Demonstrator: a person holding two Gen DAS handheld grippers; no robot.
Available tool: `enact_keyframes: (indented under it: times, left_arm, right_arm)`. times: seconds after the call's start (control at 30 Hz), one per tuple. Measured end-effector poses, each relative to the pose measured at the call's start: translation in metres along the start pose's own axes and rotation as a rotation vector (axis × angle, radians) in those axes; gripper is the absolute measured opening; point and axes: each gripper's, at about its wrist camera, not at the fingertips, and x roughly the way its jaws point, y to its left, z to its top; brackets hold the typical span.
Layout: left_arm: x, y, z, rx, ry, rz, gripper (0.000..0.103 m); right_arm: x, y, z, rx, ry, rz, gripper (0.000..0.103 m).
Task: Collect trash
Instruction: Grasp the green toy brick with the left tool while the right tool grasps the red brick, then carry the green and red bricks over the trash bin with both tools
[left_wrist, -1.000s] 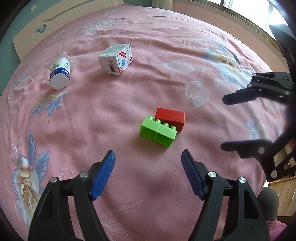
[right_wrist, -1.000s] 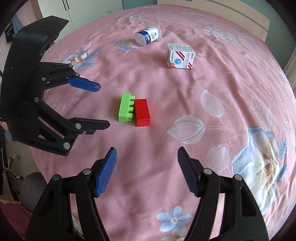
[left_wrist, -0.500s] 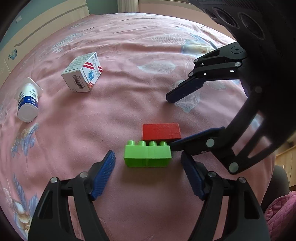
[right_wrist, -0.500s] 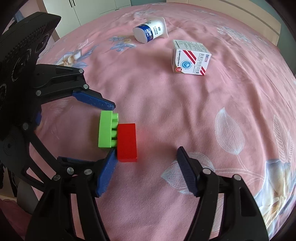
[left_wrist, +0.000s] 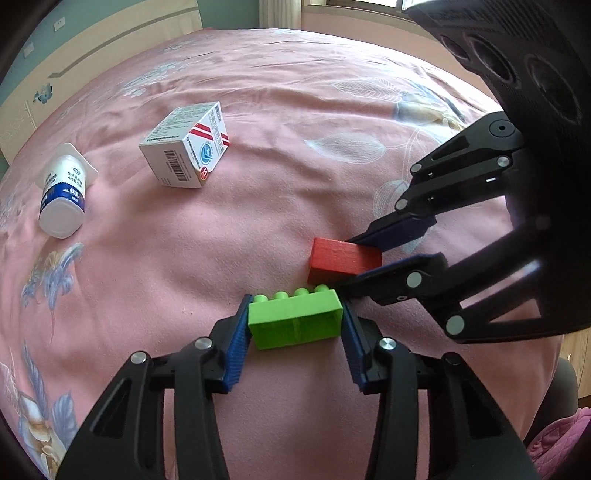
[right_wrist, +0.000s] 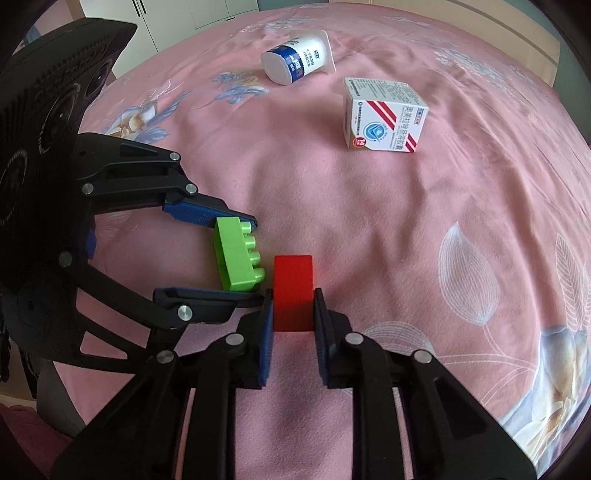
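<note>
Yoghurt cup (left_wrist: 62, 192) toppled, opening hidden; carton (left_wrist: 186, 146) closed, apart

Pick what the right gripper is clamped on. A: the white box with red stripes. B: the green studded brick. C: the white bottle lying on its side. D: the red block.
D: in the right wrist view the right gripper has its blue pads pressed on both sides of the red block, while the green brick sits in the left gripper.
</note>
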Motion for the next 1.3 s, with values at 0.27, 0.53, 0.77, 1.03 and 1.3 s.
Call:
enact_keyframes:
  times: [0.27, 0.53, 0.77, 1.03, 1.3]
  left_arm:
    - [0.004, 0.003, 0.005, -0.104, -0.022, 0.042, 0.047]
    - [-0.019, -0.003, 0.007, -0.145, 0.010, 0.157, 0.047]
    - [-0.072, -0.025, 0.012, -0.155, 0.000, 0.221, 0.047]
    - [-0.155, -0.069, 0.017, -0.112, -0.059, 0.293, 0.047]
    - [-0.235, -0.112, 0.007, -0.085, -0.132, 0.353, 0.047]
  right_arm:
    - [-0.010, -0.009, -0.008, 0.030, -0.006, -0.054, 0.021]
    - [-0.042, -0.005, -0.015, 0.036, -0.019, -0.098, 0.021]
    - [-0.098, 0.016, -0.017, 0.018, -0.057, -0.146, 0.021]
    - [-0.179, 0.054, -0.029, -0.019, -0.115, -0.211, 0.021]
    - [-0.257, 0.089, -0.049, -0.032, -0.182, -0.270, 0.021]
